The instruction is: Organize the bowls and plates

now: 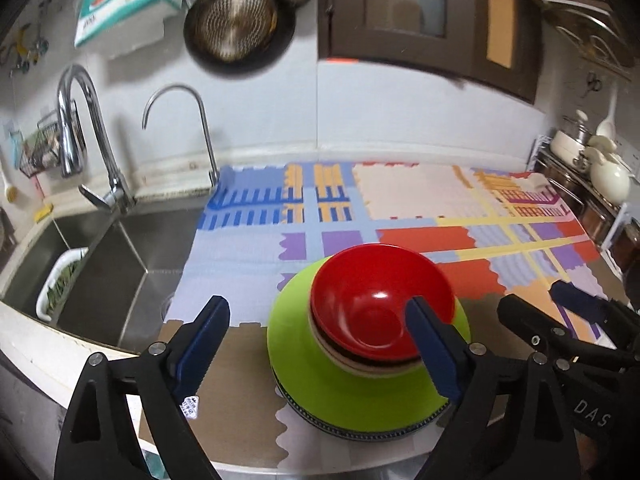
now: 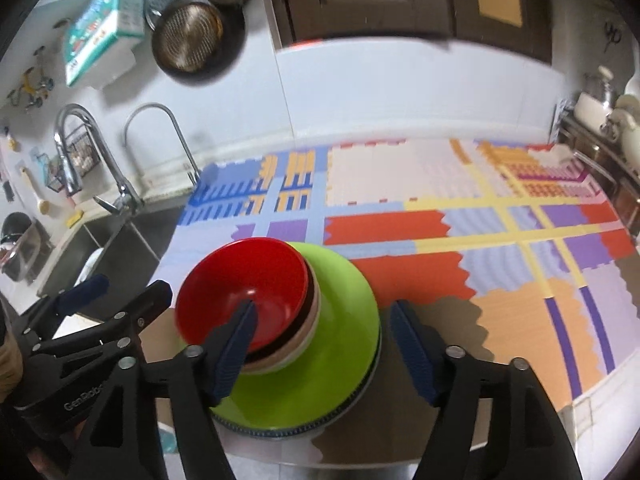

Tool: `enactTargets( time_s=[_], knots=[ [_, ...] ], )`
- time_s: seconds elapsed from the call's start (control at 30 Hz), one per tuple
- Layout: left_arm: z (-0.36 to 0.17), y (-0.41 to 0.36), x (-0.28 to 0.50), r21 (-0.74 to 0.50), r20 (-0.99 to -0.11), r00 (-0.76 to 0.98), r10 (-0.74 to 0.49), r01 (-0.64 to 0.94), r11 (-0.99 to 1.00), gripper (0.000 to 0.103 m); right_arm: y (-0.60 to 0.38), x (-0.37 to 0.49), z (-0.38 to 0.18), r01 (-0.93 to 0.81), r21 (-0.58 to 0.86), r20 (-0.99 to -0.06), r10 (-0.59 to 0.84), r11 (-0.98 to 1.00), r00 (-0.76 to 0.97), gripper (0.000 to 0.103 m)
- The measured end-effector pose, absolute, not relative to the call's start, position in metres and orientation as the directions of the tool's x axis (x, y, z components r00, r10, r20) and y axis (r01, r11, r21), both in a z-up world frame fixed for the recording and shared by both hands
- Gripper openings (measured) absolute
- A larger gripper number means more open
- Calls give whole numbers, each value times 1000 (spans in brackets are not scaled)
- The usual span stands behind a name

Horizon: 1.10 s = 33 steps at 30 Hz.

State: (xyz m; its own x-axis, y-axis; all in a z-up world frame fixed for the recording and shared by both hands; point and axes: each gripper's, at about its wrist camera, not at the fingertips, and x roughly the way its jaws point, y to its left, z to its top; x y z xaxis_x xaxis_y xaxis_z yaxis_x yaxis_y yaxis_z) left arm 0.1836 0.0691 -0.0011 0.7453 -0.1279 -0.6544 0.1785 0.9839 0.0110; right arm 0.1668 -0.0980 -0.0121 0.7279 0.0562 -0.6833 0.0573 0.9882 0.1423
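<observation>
A red bowl (image 1: 376, 304) tops a small stack of bowls on a lime green plate (image 1: 296, 344), which lies on a dark patterned plate near the counter's front edge. My left gripper (image 1: 320, 340) is open, its jaws wide apart on either side of the stack's left part. My right gripper (image 2: 324, 344) is open above the green plate (image 2: 344, 320), its left finger over the red bowl (image 2: 240, 280). The other gripper shows at each view's edge.
A colourful patterned mat (image 1: 400, 216) covers the counter. A steel sink (image 1: 100, 264) with two faucets (image 1: 76, 128) lies at the left. Pans (image 1: 232, 24) hang on the wall. A rack of pots (image 1: 592, 168) stands at the right.
</observation>
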Motion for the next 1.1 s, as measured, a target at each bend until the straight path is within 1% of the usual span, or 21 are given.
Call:
enactTargets(
  time_s=[0.03, 0.1, 0.23, 0.3, 0.5, 0.6, 0.67, 0.93, 1.1],
  knots=[
    [1, 68, 178, 14, -644, 754, -126, 176, 984, 92, -99, 159, -10, 57, 137, -672, 50, 989, 738, 76],
    [6, 70, 164, 4, -621, 774, -122, 159, 987, 96, -103, 146, -5, 61, 115, -654, 29, 991, 756, 81],
    [10, 70, 134, 10, -578, 811, -84, 111, 994, 99, -111, 122, 1, 84, 85, -619, -13, 993, 785, 83],
    [13, 68, 120, 25, -556, 829, -60, 89, 996, 103, -115, 109, 4, 93, 75, -605, -29, 993, 796, 84],
    [16, 62, 77, 48, -524, 852, -15, 47, 998, 103, -123, 69, 9, 74, 59, -568, -28, 995, 823, 84],
    [19, 60, 54, 51, -507, 862, 8, 21, 998, 103, -124, 47, 12, 62, 48, -553, -25, 997, 833, 89],
    [20, 59, 41, 46, -502, 865, 9, 16, 999, 103, -126, 33, 14, 59, 47, -543, -24, 997, 840, 90],
    [27, 54, -16, 50, -461, 887, 25, -2, 999, 103, -131, -17, 22, 51, 49, -523, -18, 997, 852, 91],
    [30, 51, -44, 55, -452, 891, 42, -19, 998, 103, -133, -44, 26, 42, 46, -514, -13, 998, 858, 91]
  ],
)
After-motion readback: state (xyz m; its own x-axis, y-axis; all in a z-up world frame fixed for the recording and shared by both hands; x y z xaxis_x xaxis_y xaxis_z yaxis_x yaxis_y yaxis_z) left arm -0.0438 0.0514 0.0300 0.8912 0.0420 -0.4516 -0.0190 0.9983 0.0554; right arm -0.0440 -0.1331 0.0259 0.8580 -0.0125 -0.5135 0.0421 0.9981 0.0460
